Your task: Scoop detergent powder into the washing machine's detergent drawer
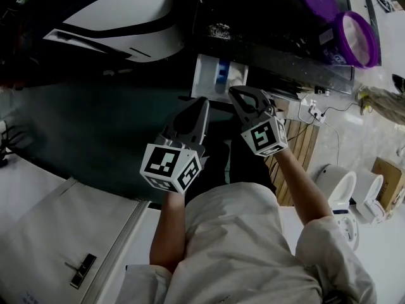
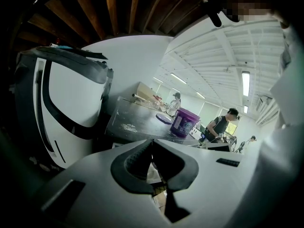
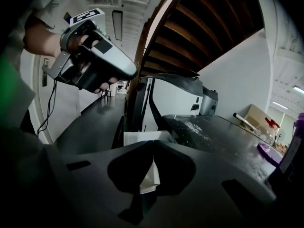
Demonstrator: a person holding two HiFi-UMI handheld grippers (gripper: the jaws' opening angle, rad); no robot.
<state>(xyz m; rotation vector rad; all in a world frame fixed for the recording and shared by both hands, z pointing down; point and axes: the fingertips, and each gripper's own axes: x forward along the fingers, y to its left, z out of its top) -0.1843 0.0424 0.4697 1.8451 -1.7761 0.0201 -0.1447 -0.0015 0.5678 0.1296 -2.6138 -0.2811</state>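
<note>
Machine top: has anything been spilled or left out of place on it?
Yes. White powder lies scattered across the dark machine top, near the open drawer rather than in it. It looks like a spill.

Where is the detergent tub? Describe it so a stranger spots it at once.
Find the dark-topped machine with the white drawer pulled out of its front. On the right end of that top stands the purple tub, round and open, pale inside. Its neighbour is only a flat purple lid lying beside it.

White det. drawer open, purple tub lidless
</note>
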